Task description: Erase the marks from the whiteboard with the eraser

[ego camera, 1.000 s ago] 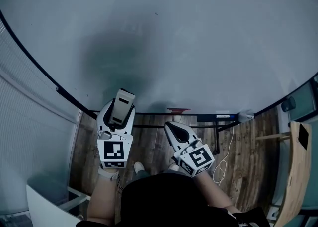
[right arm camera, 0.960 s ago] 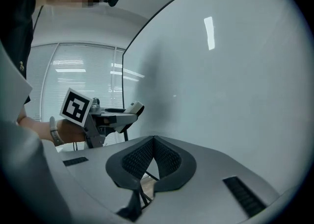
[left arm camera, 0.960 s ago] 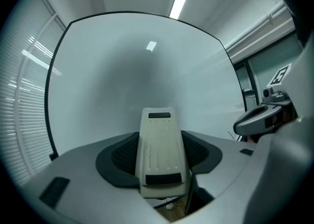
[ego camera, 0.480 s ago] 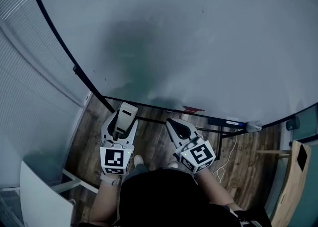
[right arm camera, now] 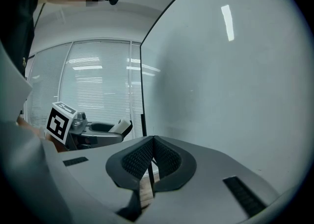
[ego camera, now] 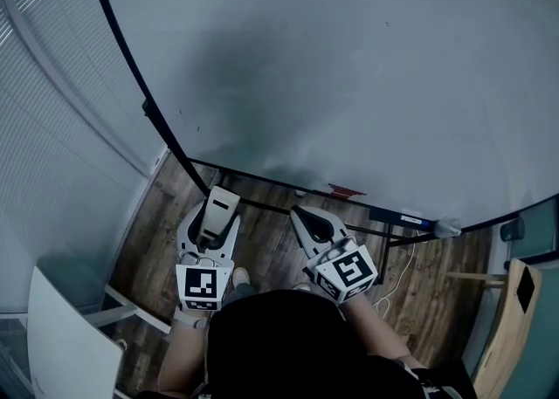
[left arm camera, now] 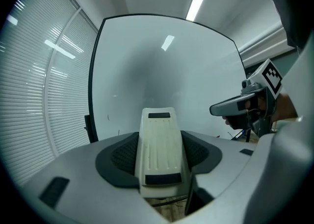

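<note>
A large whiteboard (ego camera: 349, 65) fills the upper head view, with a grey smudged patch (ego camera: 236, 65) and a few tiny dark specks near its lower left. My left gripper (ego camera: 217, 205) is shut on a cream-white eraser (ego camera: 216, 211), held below the board's bottom edge and apart from it. In the left gripper view the eraser (left arm camera: 159, 152) sits clamped between the jaws, pointing at the board (left arm camera: 171, 86). My right gripper (ego camera: 307, 218) is shut and holds nothing; its pads (right arm camera: 145, 161) meet in the right gripper view.
The board's black frame (ego camera: 131, 83) runs down the left beside window blinds (ego camera: 52, 144). A tray rail (ego camera: 384, 214) under the board carries a red item (ego camera: 346, 189) and a blue marker. A white chair (ego camera: 61, 345) is at lower left, wood furniture (ego camera: 507, 319) at right. Wooden floor lies below.
The head view has swung so the board's left frame and blinds show more. Both grippers have dropped slightly lower and further from the board's bottom edge. The eraser stays gripped.
</note>
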`<control>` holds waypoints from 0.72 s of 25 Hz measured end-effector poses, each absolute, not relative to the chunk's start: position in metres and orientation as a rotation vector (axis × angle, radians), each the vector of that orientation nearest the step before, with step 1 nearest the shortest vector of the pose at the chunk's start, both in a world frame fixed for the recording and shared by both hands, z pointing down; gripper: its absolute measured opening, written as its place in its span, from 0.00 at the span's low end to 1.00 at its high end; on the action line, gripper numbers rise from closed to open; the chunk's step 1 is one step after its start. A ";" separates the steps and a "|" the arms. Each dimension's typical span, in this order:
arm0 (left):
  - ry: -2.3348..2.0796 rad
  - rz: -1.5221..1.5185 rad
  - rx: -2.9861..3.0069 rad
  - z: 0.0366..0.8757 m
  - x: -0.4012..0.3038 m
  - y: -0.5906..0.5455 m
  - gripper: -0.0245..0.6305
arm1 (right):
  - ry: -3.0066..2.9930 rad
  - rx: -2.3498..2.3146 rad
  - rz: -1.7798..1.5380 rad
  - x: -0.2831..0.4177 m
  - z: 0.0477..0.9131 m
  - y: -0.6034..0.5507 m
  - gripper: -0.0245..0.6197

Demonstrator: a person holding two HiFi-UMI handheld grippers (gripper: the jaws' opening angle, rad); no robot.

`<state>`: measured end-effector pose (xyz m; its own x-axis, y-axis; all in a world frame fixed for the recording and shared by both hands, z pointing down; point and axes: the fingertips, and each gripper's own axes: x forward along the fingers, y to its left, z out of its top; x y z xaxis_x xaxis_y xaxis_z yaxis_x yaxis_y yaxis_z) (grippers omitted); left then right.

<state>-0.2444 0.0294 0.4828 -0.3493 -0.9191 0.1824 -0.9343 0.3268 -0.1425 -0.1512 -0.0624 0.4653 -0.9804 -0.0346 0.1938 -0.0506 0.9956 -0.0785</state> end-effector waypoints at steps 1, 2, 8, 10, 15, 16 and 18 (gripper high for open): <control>-2.505 0.350 1.761 0.483 -0.243 0.030 0.44 | -2.946 0.061 0.122 -0.152 0.465 -0.061 0.08; -2.502 0.357 1.772 0.483 -0.241 0.030 0.44 | -2.947 0.059 0.121 -0.152 0.465 -0.059 0.08; -2.516 0.322 1.794 0.480 -0.239 0.032 0.44 | -2.946 0.068 0.086 -0.153 0.465 -0.057 0.08; -2.513 0.292 1.796 0.479 -0.239 0.032 0.44 | -2.944 0.071 0.079 -0.153 0.465 -0.057 0.08; -2.509 0.173 1.780 0.475 -0.245 0.031 0.44 | -2.946 0.082 0.077 -0.153 0.464 -0.059 0.08; -2.505 0.159 1.783 0.474 -0.245 0.030 0.44 | -2.947 0.086 0.072 -0.152 0.463 -0.059 0.08; -2.504 0.157 1.788 0.471 -0.244 0.028 0.44 | -2.947 0.085 0.069 -0.151 0.463 -0.059 0.08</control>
